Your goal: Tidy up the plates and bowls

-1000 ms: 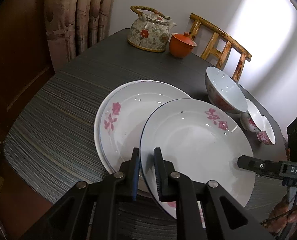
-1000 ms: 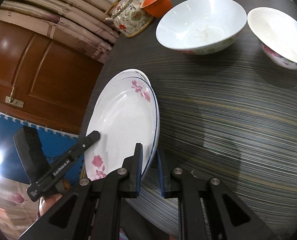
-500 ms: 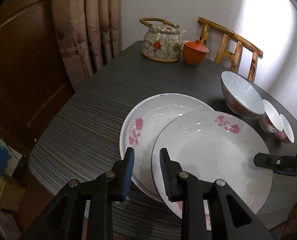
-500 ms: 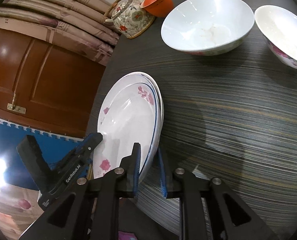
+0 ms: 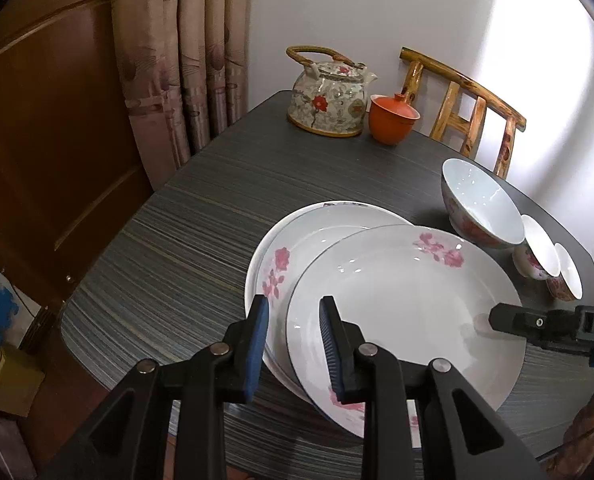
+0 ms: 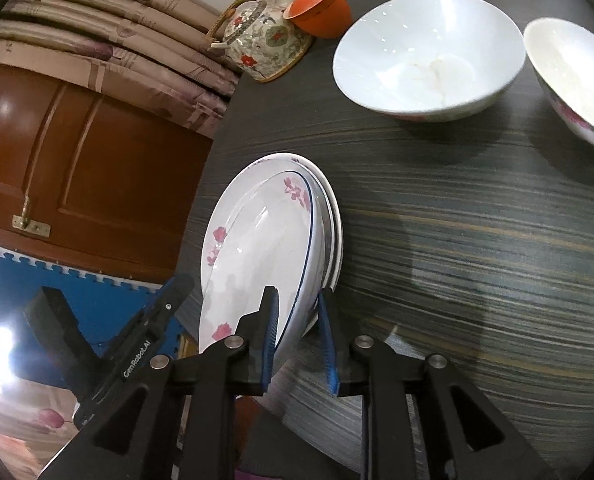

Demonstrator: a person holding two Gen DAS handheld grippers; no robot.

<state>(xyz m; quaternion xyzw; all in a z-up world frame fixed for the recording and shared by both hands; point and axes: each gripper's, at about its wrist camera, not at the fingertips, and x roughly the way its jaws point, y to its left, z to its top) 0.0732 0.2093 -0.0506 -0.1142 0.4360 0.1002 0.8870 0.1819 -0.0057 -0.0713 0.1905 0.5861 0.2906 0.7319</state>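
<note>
L hand-held gripper [image 5: 293,334] now apart, off top plate [image 5: 409,304] | R hand-held gripper [image 6: 297,330] opened, straddles rim

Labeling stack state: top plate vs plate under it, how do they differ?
The top plate sits offset toward the bowls, overhanging; the lower plate lies on the table. The top plate's rim sits between the right gripper fingers; the lower plate's does not. Both are white with pink flowers.
</note>
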